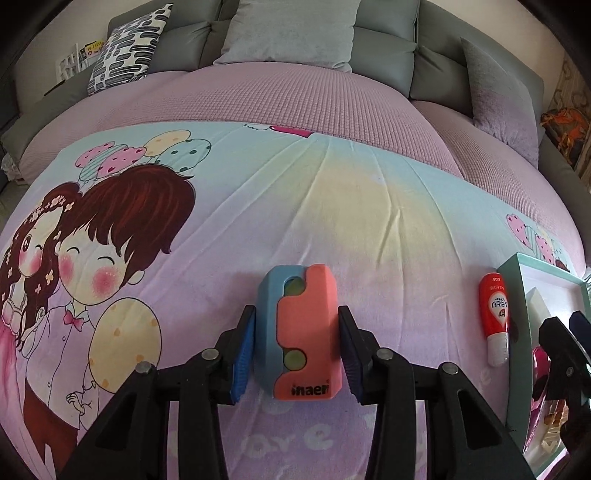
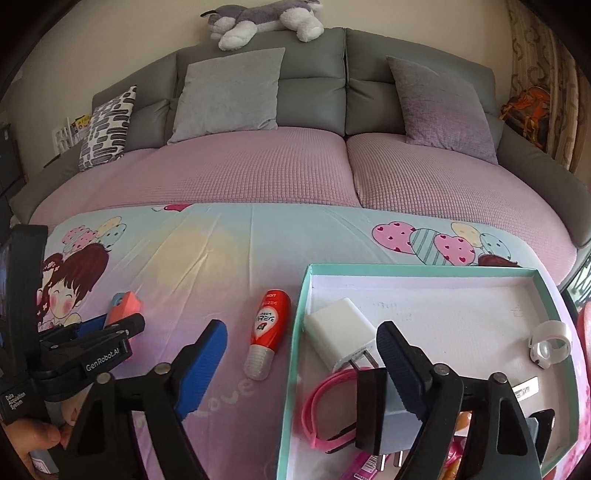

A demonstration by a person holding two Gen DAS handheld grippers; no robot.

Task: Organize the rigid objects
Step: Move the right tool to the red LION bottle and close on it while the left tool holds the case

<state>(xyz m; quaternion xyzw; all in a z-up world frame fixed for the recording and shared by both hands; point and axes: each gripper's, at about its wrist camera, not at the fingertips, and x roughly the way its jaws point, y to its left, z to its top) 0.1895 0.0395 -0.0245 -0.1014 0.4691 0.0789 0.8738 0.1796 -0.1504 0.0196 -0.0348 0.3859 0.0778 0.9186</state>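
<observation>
A coral and blue block (image 1: 301,332) lies on the cartoon bedsheet between the fingers of my left gripper (image 1: 297,350); the jaws stand open, close beside it on both sides. It also shows in the right wrist view (image 2: 123,304). A red and white tube (image 1: 495,317) (image 2: 267,332) lies on the sheet beside a teal tray (image 2: 295,350). My right gripper (image 2: 301,365) is open and empty, straddling the tray's left wall. In the tray lie a white charger (image 2: 341,338), a grey and black plug (image 2: 384,417), a pink band (image 2: 325,406) and a white ring (image 2: 550,343).
The sheet covers a pink sofa seat with grey cushions (image 2: 229,94) and a patterned pillow (image 2: 107,125) at the back. A plush dog (image 2: 266,18) lies on the backrest. My left gripper's body (image 2: 81,354) is at the right view's left edge.
</observation>
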